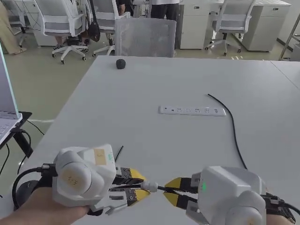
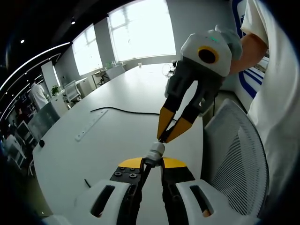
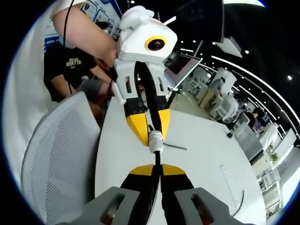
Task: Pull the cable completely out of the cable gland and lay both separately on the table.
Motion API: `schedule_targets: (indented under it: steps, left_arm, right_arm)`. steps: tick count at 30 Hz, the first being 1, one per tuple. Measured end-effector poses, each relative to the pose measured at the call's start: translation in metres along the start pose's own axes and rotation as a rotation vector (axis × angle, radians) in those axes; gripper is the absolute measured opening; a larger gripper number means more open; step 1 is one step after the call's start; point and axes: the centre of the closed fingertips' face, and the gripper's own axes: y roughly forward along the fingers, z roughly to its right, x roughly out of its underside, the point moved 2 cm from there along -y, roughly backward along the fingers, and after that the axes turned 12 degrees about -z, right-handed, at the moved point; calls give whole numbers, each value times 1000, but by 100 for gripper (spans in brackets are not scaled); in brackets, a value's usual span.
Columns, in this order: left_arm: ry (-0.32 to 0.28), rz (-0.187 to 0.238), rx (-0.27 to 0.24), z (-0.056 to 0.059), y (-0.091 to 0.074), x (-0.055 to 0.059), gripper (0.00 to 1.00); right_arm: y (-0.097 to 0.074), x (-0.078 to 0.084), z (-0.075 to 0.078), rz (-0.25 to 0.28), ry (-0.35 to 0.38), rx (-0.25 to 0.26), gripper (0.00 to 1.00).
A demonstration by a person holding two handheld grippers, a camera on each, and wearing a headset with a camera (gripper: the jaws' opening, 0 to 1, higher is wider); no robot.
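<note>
Cable (image 1: 159, 188) (black) leaves gland (image 1: 149, 186), far end hidden inside right gripper (image 1: 166, 190).

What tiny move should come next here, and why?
Probably draw the right gripper straight away from the left gripper, along the cable's line. The left one pinches the white cable gland, the right one pinches the black cable just beside it, and the cable is not yet out of the gland. Both are held above the table.
</note>
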Motion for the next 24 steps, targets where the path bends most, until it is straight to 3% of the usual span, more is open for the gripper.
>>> schedule_targets:
  steps: [7,13,24]
  left_arm:
    - [8,-3,0,1,0,-1,15]
    - [12,-10,-13,-4,-3,3,15]
    - [-4,-3,-40,-13,-11,6,15]
  right_arm:
    - [-1,1,0,-6,-2,-3,0]
    - [-5,13,3,-35,6,9,0]
    - [-26,72,17,-157,54,63,0]
